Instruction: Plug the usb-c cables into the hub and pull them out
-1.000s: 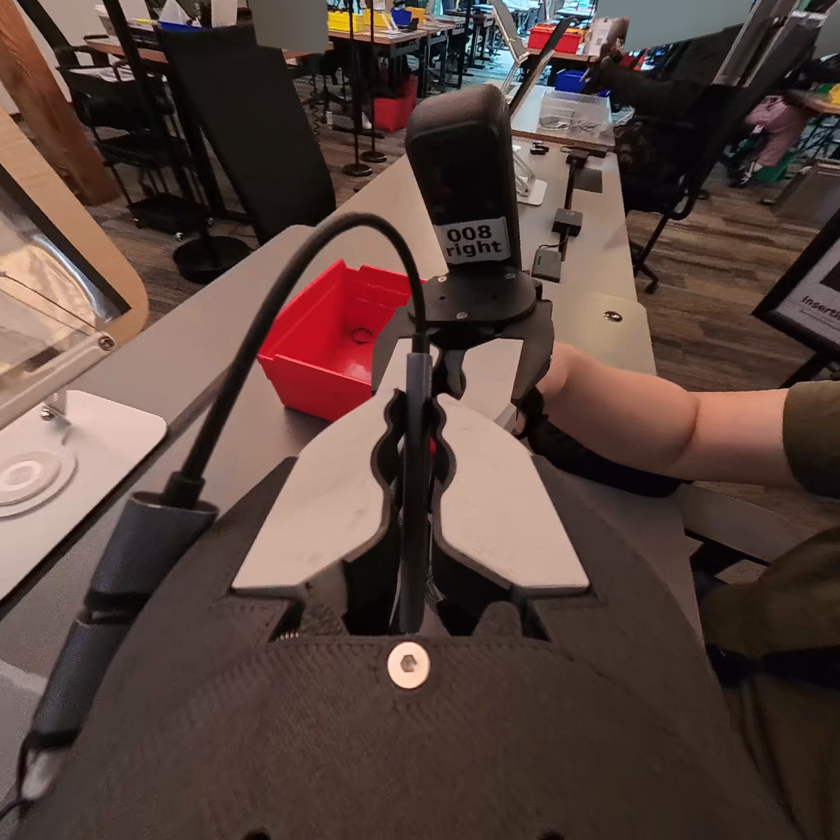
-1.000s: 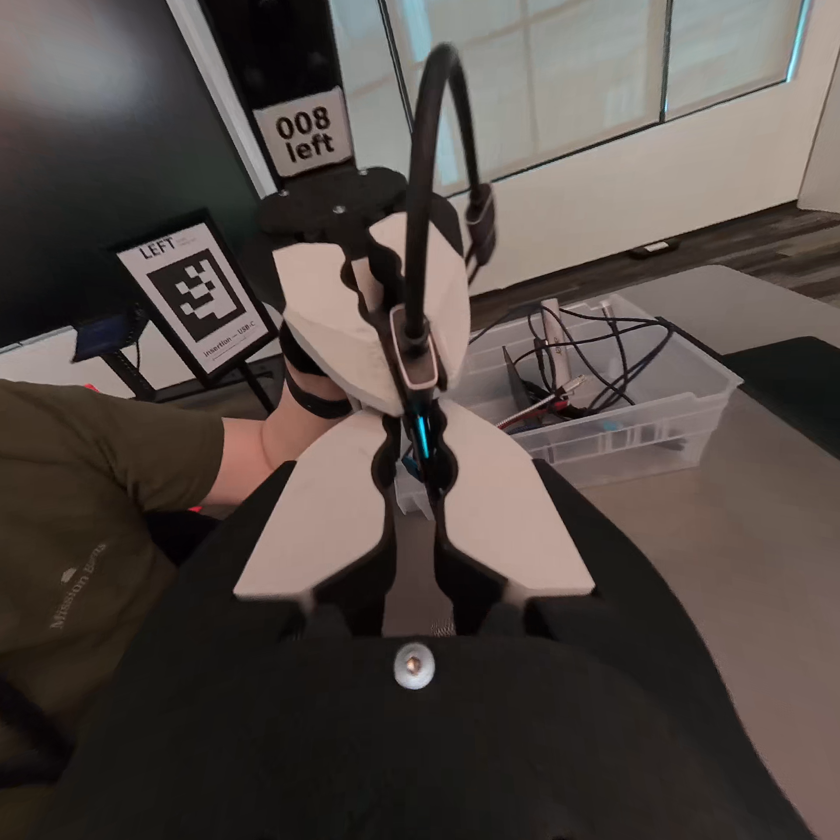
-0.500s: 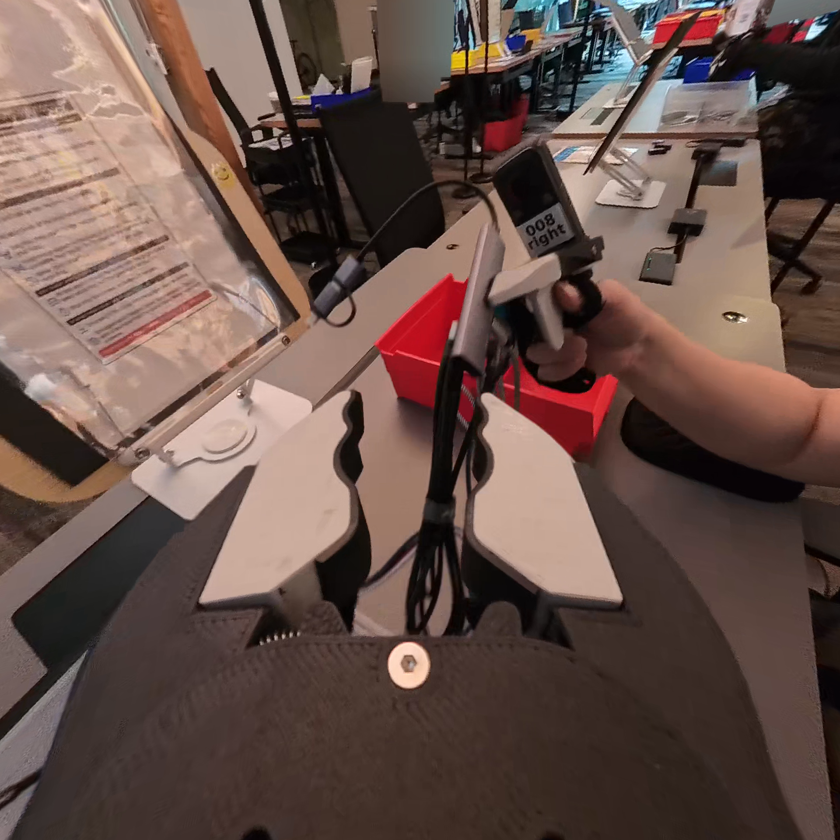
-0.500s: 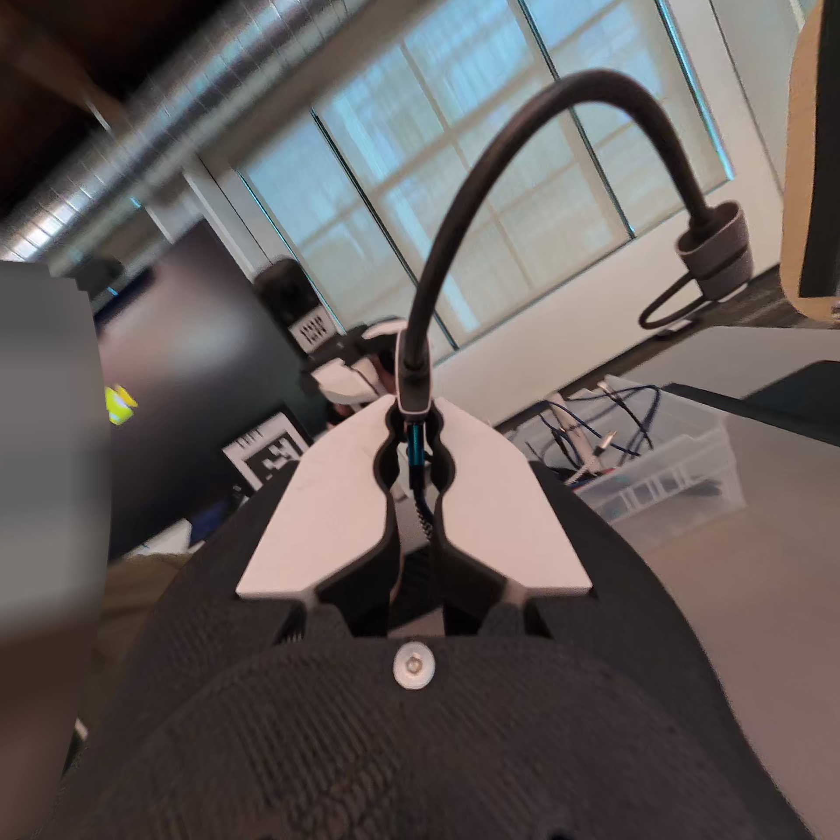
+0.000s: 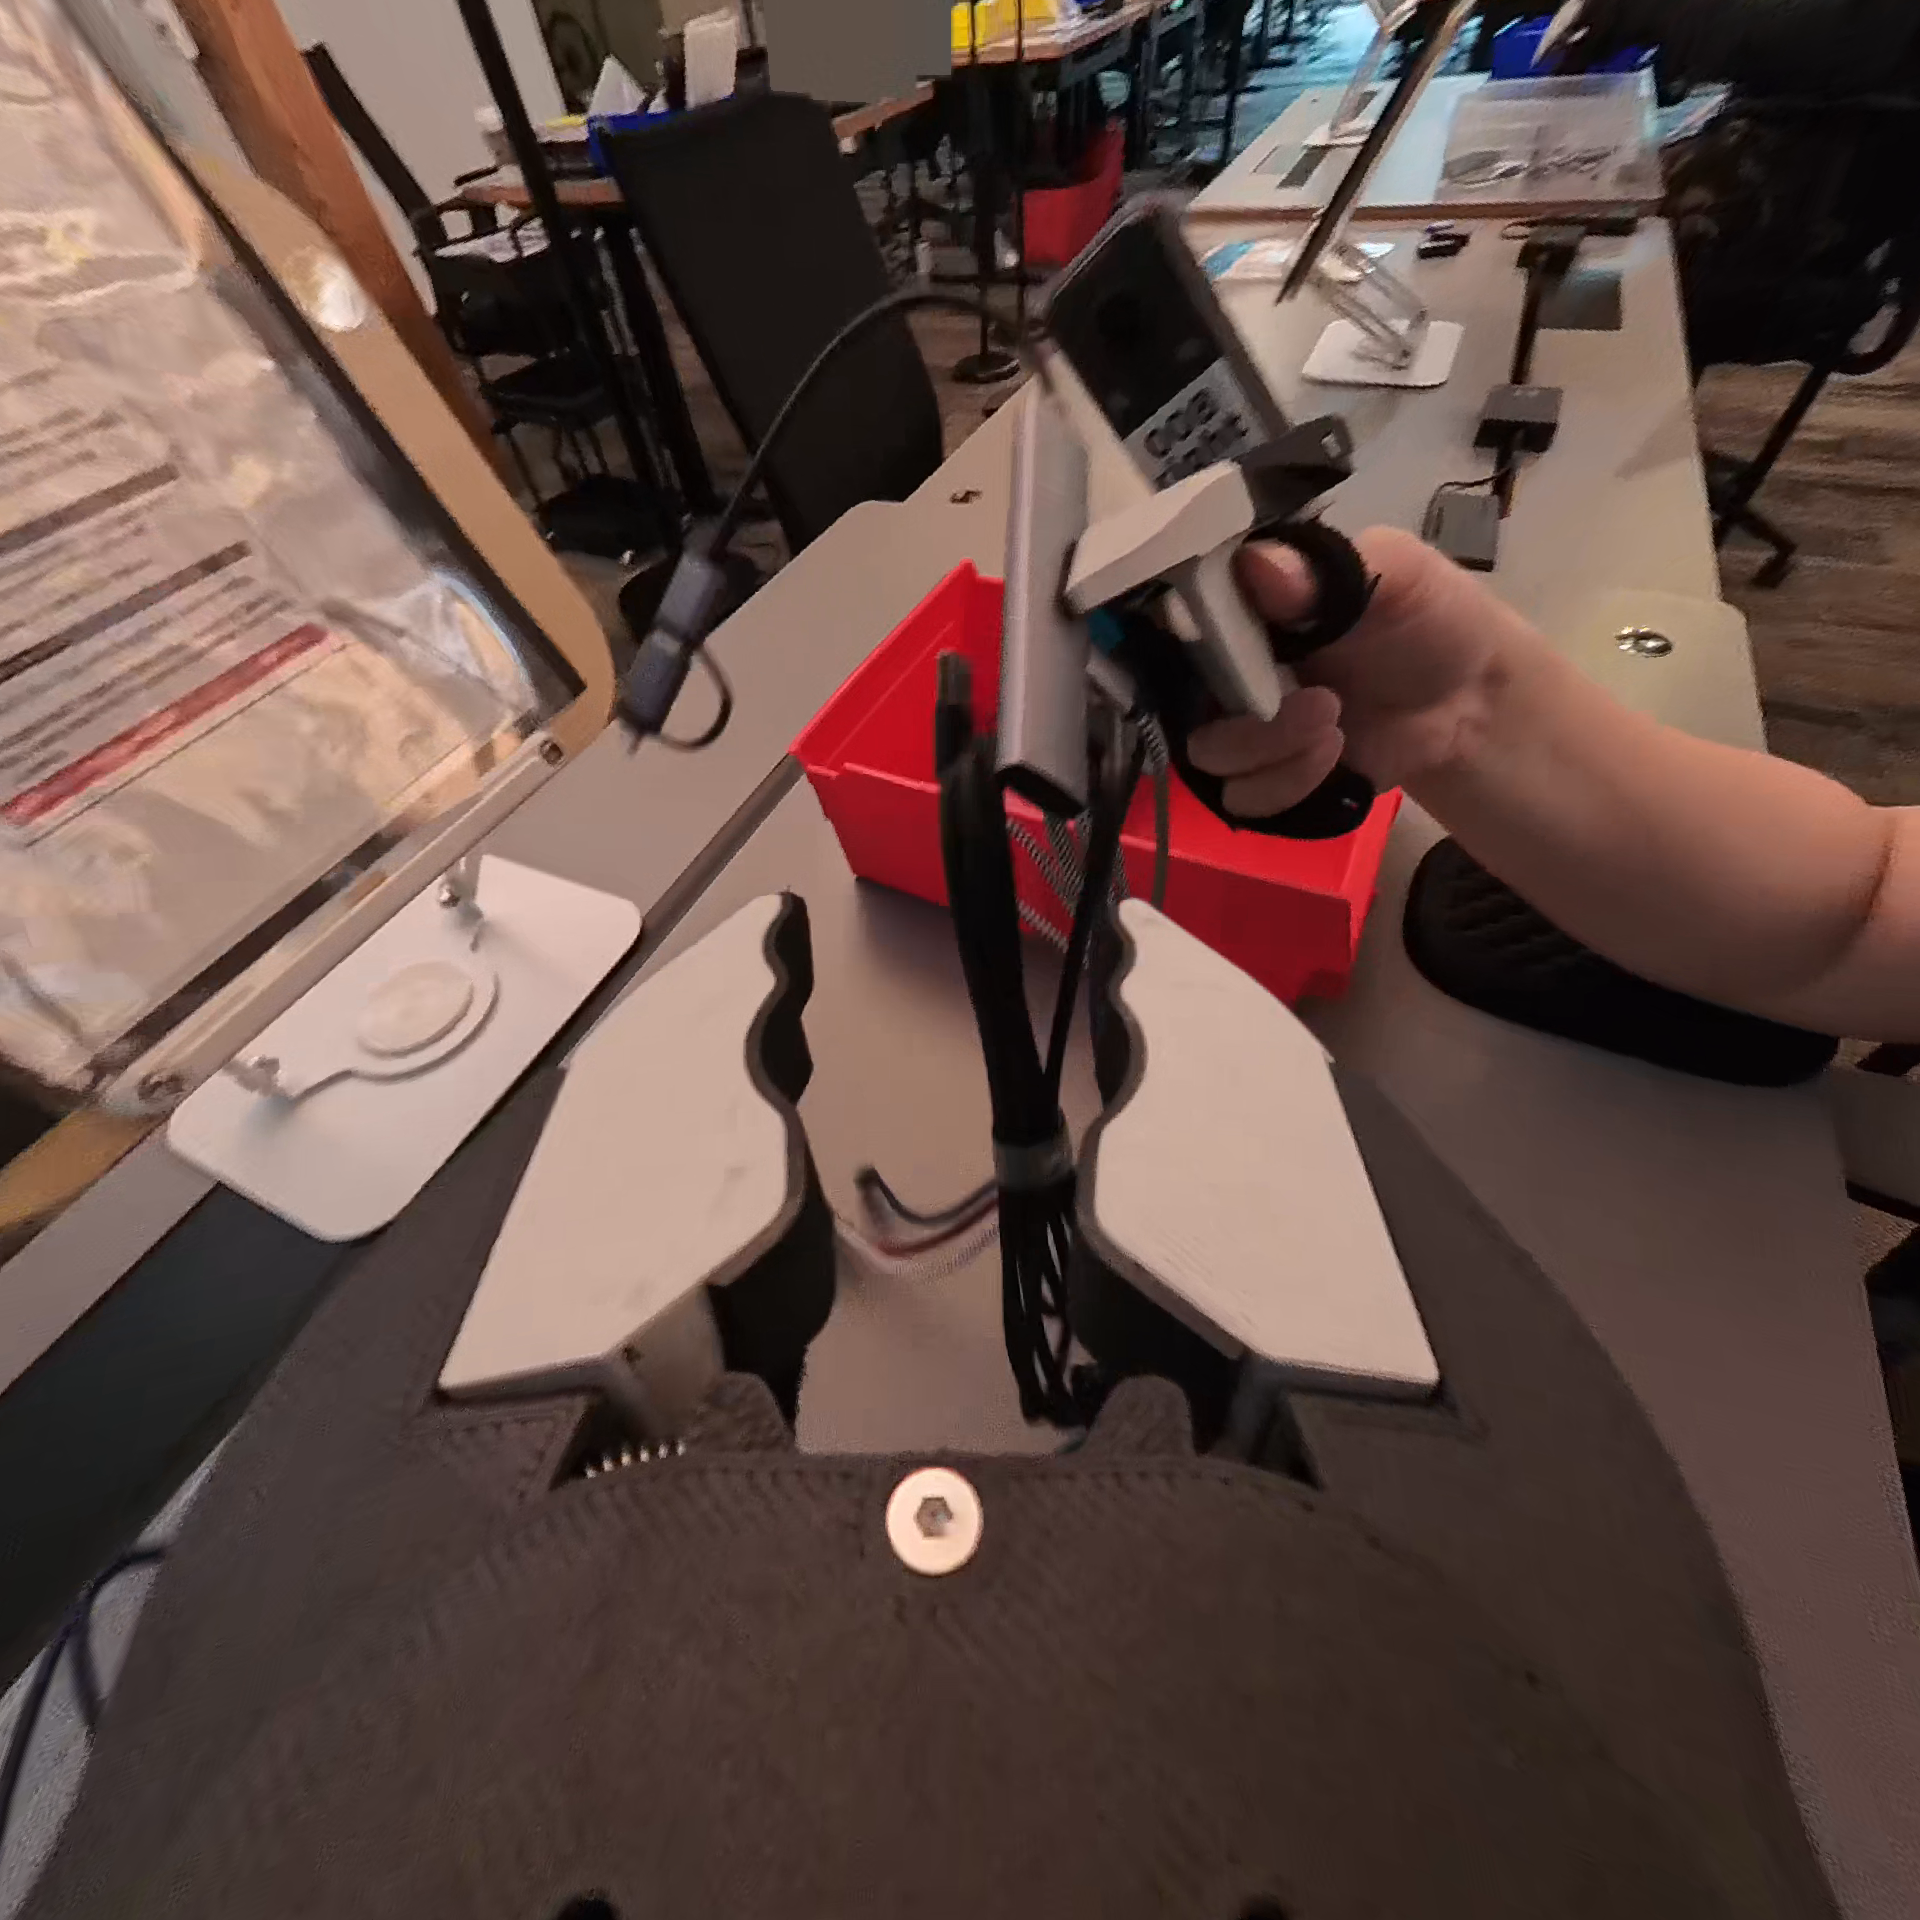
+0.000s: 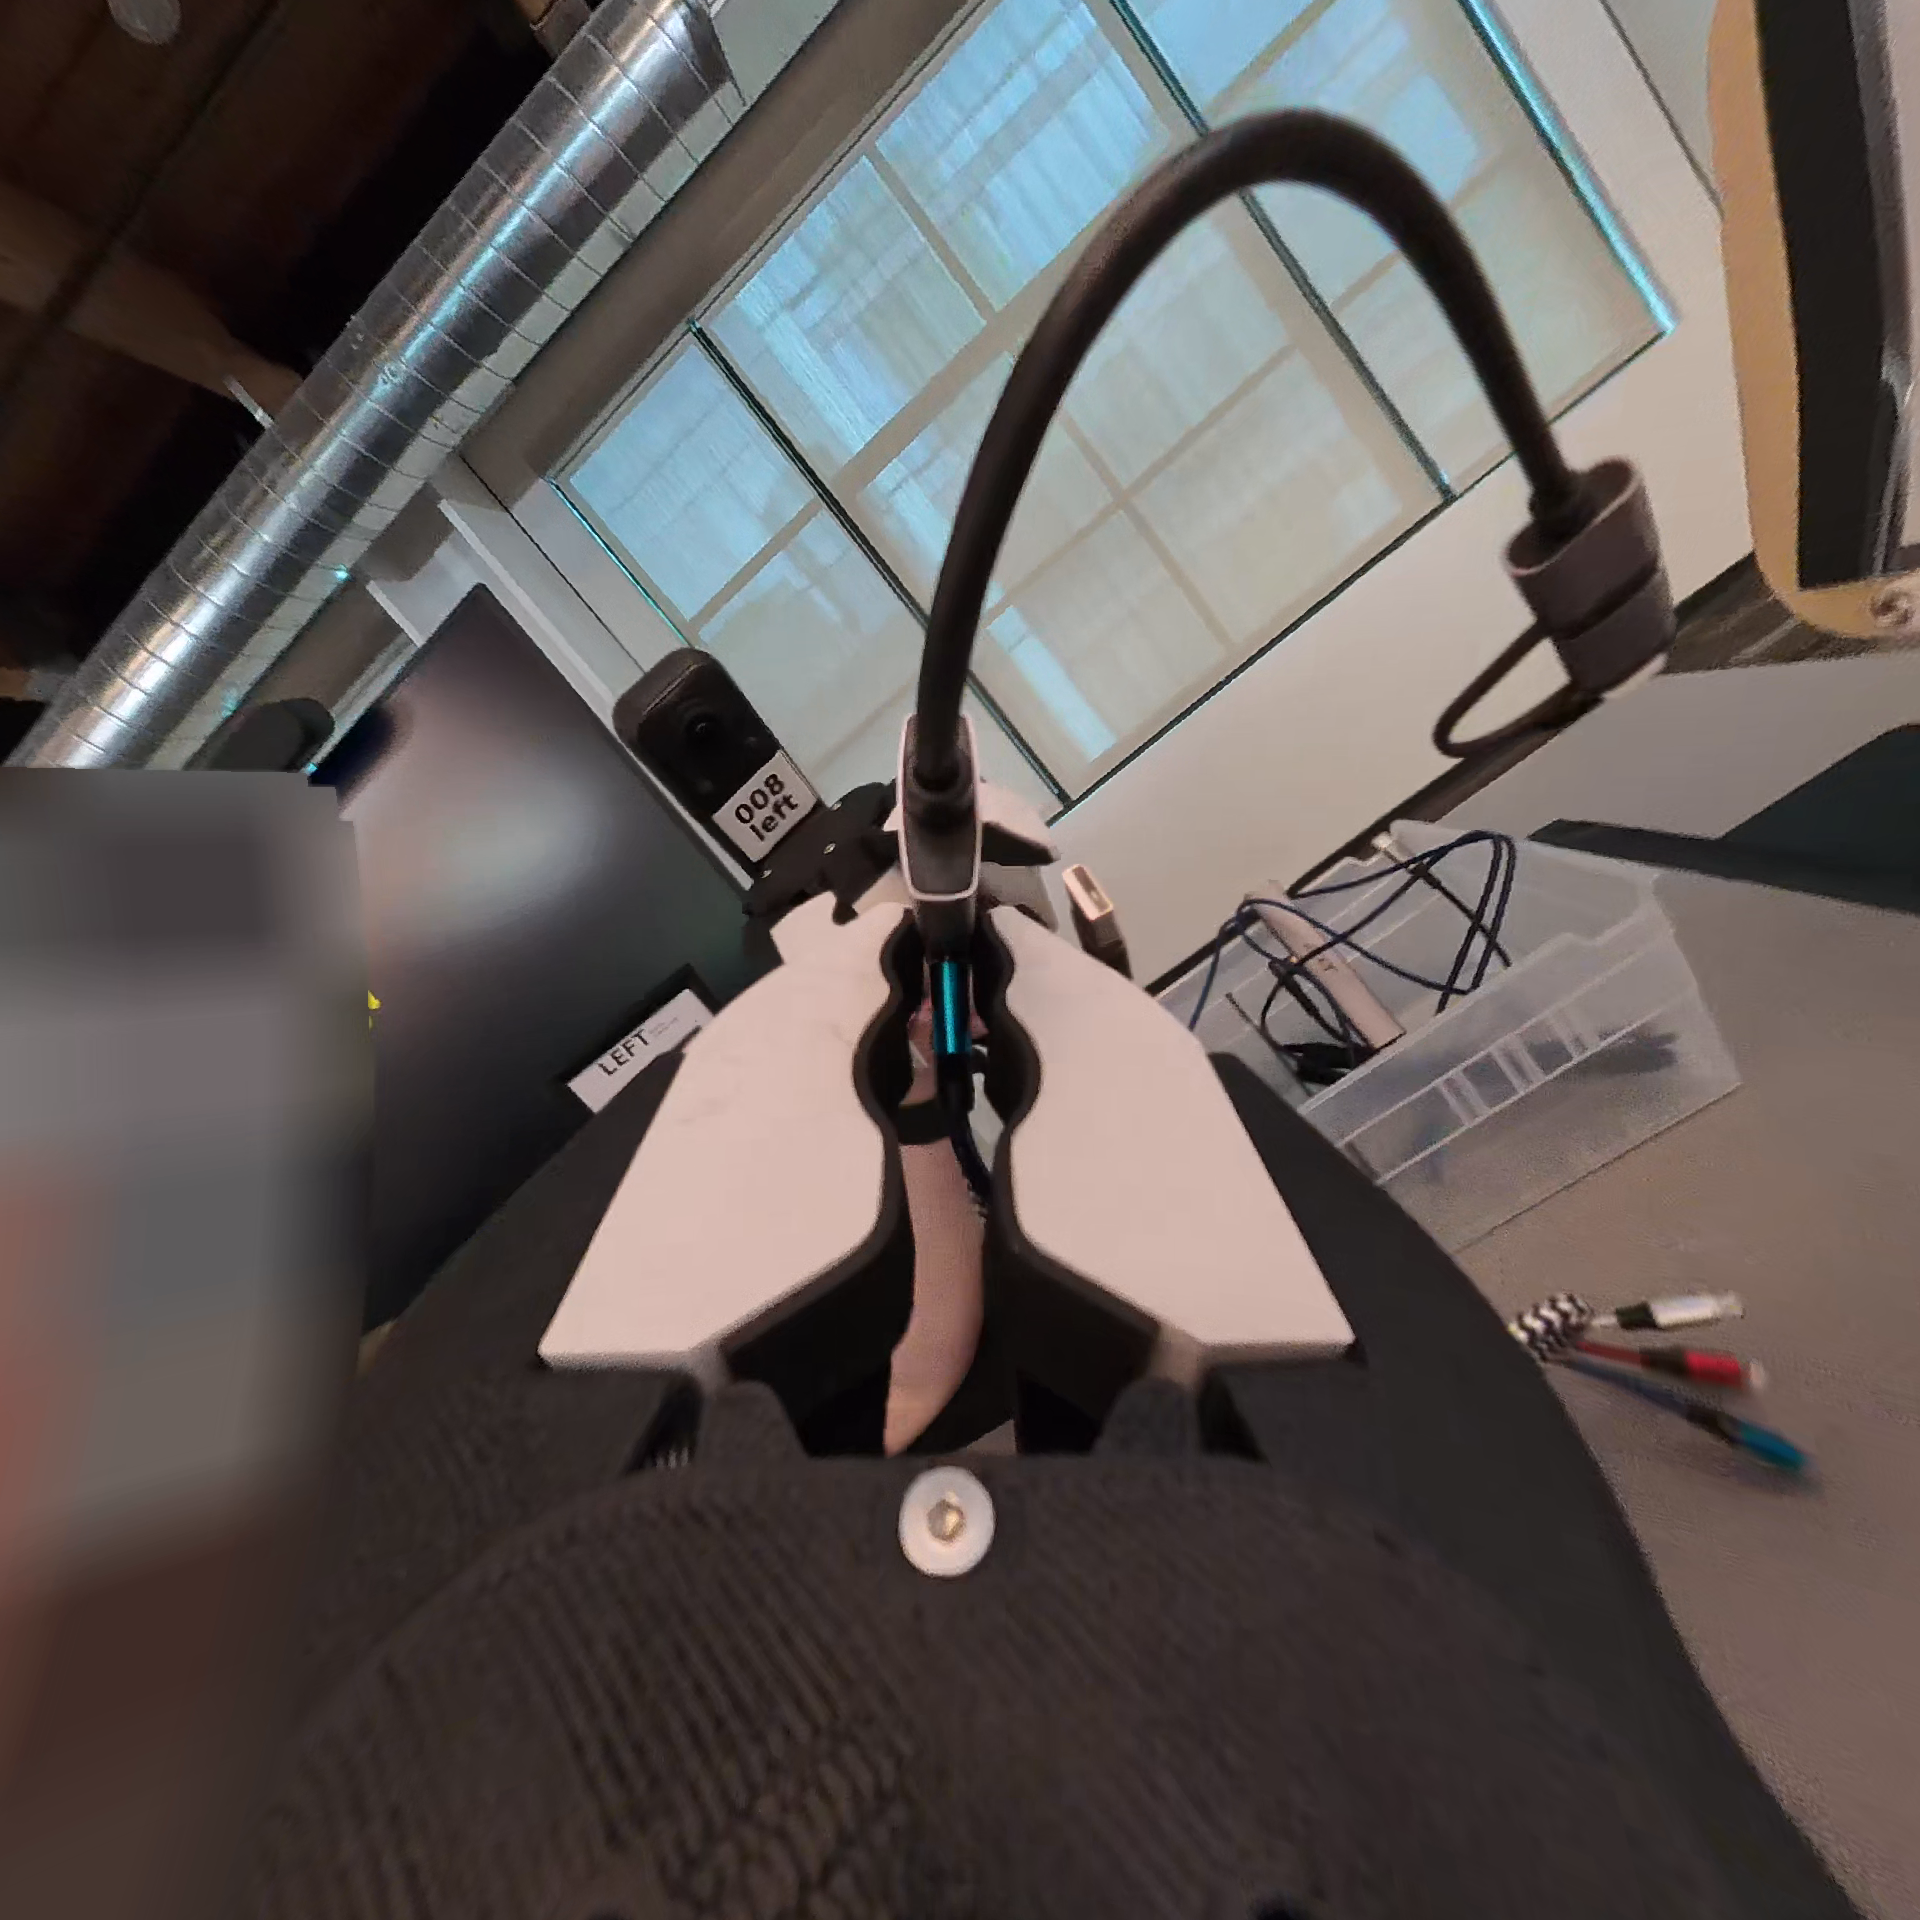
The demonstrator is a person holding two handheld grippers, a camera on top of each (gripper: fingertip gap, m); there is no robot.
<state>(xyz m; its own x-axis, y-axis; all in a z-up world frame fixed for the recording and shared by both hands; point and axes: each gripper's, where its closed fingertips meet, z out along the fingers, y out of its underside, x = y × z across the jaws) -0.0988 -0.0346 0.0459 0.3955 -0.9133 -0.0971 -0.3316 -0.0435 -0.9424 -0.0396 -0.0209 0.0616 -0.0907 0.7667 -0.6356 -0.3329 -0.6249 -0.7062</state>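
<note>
Overhead, ductwork (image 6: 343, 395), windows (image 6: 1049, 416); grey table (image 5: 1558, 1226) below; left fingers (image 5: 665, 1132) spread, right fingers (image 6: 769, 1132) pinching hub (image 6: 940, 842).

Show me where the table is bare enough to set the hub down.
Bare table lies between the red bin and the white stand base, and right of the left gripper, this side of the black pad. Crowded: around the clear tub and the loose plugs.
</note>
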